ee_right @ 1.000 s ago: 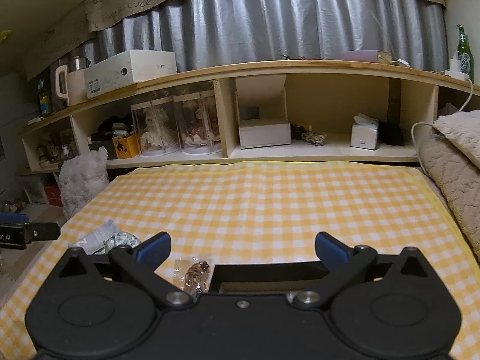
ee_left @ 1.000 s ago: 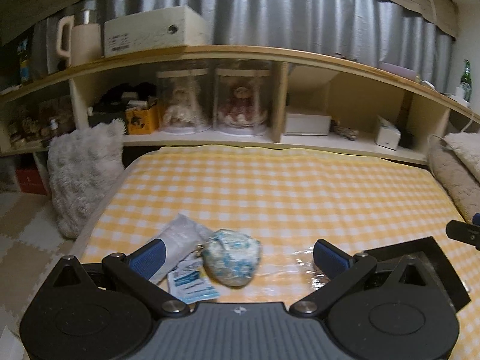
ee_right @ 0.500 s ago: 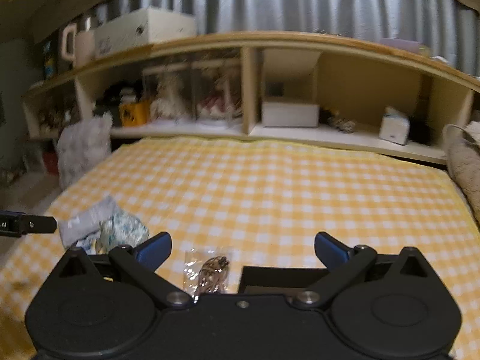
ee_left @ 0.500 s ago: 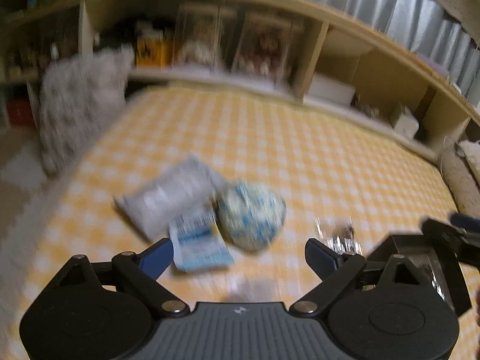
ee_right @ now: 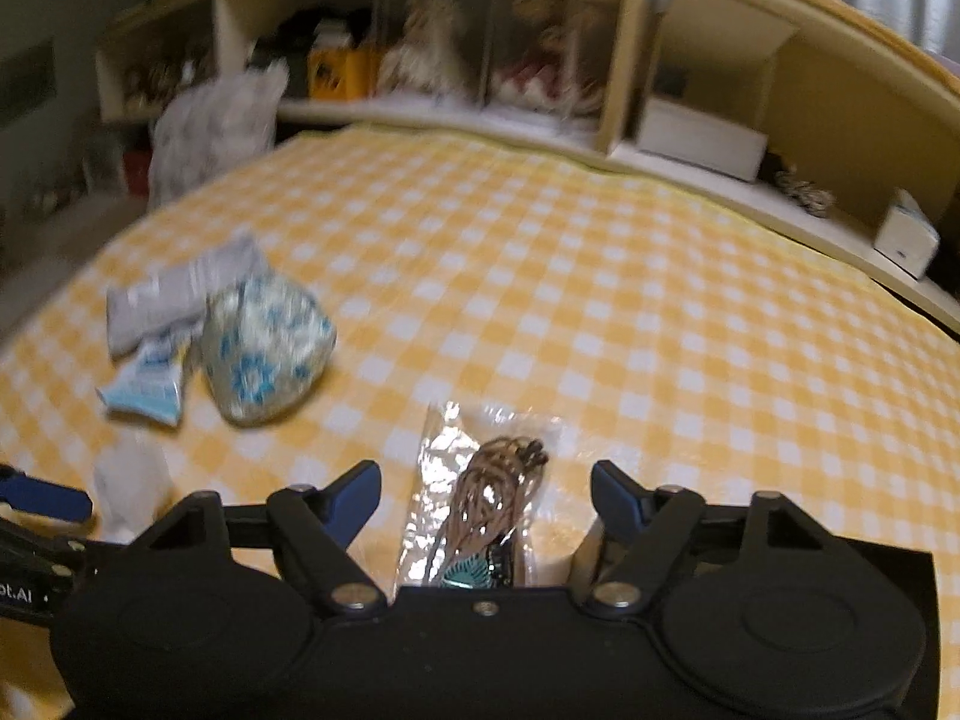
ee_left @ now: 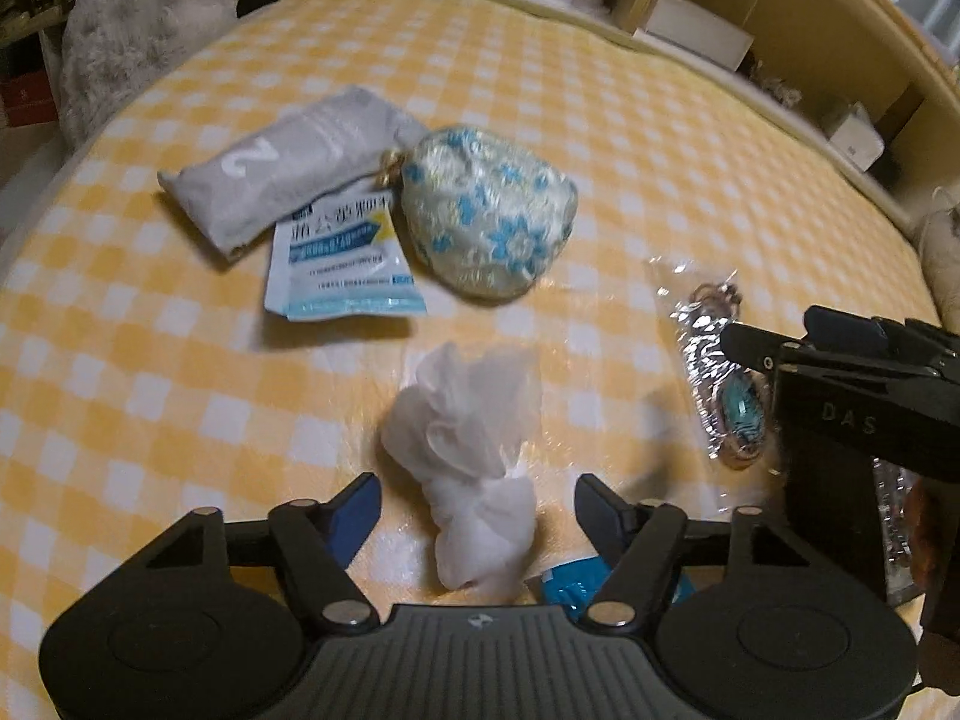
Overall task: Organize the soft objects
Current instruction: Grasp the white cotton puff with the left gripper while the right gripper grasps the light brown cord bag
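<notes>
Step in hand: twin pick-up, left to right
- Your left hand-held gripper [ee_left: 477, 507]: jaws closing around the white tissue wad [ee_left: 474, 468] on the checked bed cover [ee_left: 660, 168], pads not yet pressing
- Your right hand-held gripper [ee_right: 486, 495]: jaws closing astride the clear packet [ee_right: 480, 498], untouched

Next: close until both are pinched, then lift

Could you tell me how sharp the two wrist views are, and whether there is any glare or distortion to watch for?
Left wrist view: mostly sharp, the white bundle slightly soft, glare on the clear packet. Right wrist view: motion-blurred throughout, floral pouch and shelf smeared. Both views: fisheye bends the checked cloth; dim, warm light.
</notes>
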